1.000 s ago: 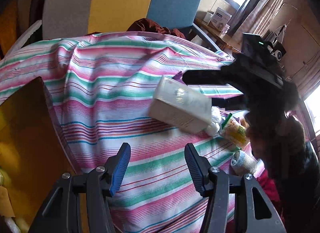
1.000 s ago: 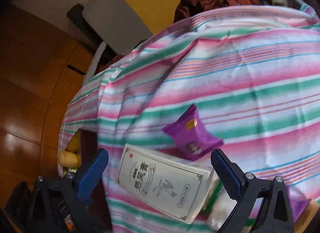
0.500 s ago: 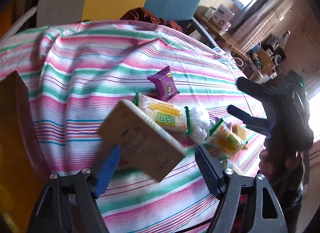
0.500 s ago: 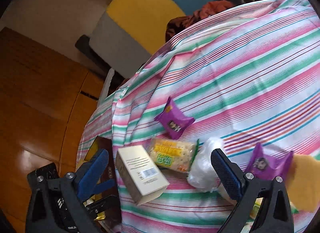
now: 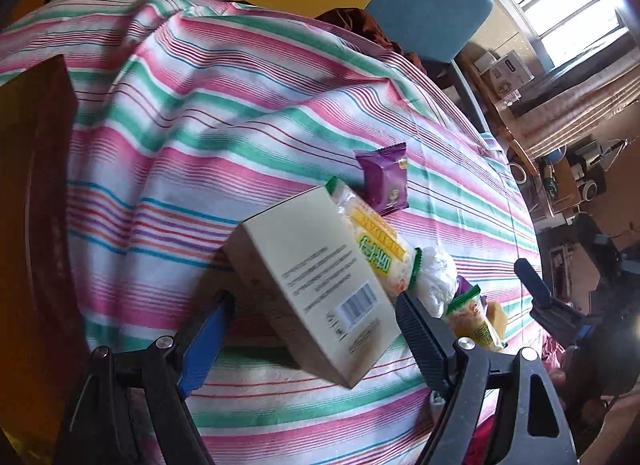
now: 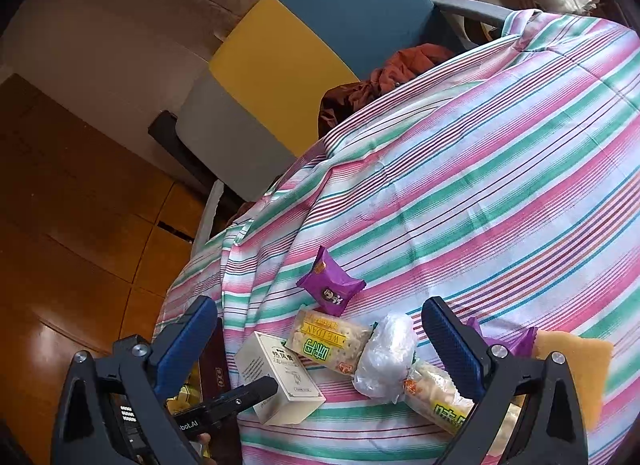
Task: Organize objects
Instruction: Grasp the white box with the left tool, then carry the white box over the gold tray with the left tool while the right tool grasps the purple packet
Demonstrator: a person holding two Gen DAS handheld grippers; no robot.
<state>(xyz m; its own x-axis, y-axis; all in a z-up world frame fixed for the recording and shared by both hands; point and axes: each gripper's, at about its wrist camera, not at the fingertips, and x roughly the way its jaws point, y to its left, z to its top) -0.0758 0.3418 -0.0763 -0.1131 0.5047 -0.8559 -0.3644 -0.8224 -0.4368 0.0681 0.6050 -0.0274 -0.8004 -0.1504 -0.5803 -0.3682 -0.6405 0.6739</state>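
Note:
A cream cardboard box lies tilted on the striped tablecloth, between the open fingers of my left gripper; the fingers do not press it. It also shows in the right wrist view with a left finger beside it. A yellow-green cracker pack leans behind it, with a purple snack packet further back. My right gripper is open and empty, held above the snacks.
A white plastic wad, a second cracker pack, another purple packet and a yellow sponge lie at the right. A dark brown box stands at the table's left edge. A blue-yellow chair stands behind.
My right gripper let go of the cream box and pulled back and up. The box now lies on the cloth and my left gripper has closed in around it.

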